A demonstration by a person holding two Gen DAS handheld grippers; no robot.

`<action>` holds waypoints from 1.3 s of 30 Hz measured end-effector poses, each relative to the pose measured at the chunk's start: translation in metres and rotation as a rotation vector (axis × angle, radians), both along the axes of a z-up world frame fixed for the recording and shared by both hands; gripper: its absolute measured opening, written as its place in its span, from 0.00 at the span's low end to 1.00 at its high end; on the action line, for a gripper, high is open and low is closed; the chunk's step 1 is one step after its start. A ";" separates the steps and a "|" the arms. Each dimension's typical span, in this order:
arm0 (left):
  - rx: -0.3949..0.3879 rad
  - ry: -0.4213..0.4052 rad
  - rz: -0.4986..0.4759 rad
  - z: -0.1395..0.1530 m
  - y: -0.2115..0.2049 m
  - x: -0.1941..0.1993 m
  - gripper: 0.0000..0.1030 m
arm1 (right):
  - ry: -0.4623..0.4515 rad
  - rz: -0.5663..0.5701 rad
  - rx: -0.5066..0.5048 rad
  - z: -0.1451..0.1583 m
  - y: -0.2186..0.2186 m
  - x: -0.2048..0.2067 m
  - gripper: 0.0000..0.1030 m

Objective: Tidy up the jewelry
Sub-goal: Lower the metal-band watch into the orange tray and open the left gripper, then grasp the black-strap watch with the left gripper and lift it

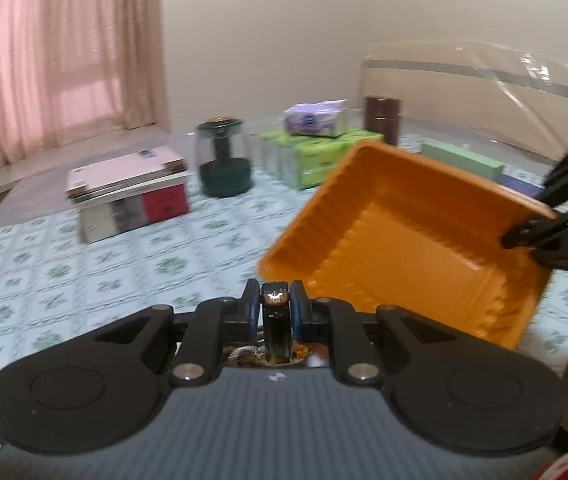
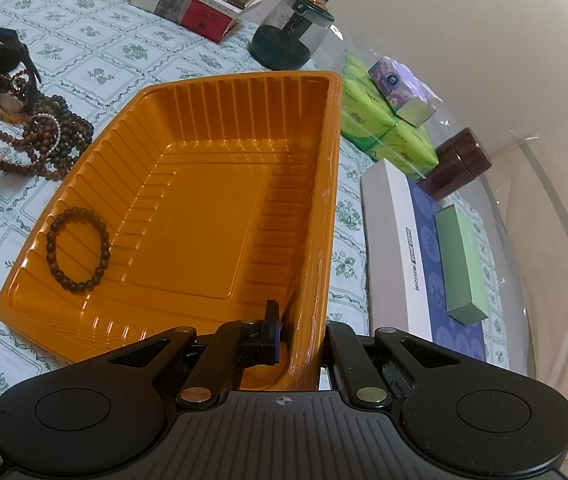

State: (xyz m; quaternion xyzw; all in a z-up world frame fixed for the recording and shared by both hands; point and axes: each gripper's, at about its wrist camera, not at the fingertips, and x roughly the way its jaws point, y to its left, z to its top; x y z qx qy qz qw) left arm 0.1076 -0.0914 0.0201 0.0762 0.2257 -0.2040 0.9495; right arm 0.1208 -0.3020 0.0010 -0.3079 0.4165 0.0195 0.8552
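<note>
My right gripper [image 2: 298, 340] is clamped tight on the near right wall of the orange tray [image 2: 220, 200], one finger inside, the other outside, holding it tilted on the patterned tablecloth [image 2: 96, 52]. One dark beaded bracelet [image 2: 78, 250] already lies in the tray, down at its 8 o'clock corner as the right wrist sees it. The rest of the jewelry pile [image 2: 32, 136], brown bead strings and a pearl strand, sits on the cloth just off the tray's 10 o'clock edge. My left gripper [image 1: 275, 312] is nearly closed on a black piece [image 1: 276, 320], a strap or band of some sort, with something mottled brown hanging below it that I cannot make out. From the left wrist the tray fills the 2 o'clock side, its open mouth facing me. I judge this the carrying step: one item lifted from the pile, bound for the tray. The next move calls for bringing the piece over the rim, well inside, then spreading the fingers so it drops clear, while my right keeps the tray steady.
</note>
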 end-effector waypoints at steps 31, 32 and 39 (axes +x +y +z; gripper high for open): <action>-0.004 0.085 -0.111 -0.036 -0.029 -0.023 0.31 | 0.001 -0.003 0.010 -0.001 0.000 -0.001 0.04; 0.004 0.085 -0.079 -0.037 -0.019 -0.024 0.31 | 0.001 -0.003 0.010 -0.001 0.000 -0.001 0.04; 0.083 0.109 0.148 -0.057 0.051 -0.018 0.31 | 0.000 -0.004 0.010 -0.002 0.000 -0.002 0.04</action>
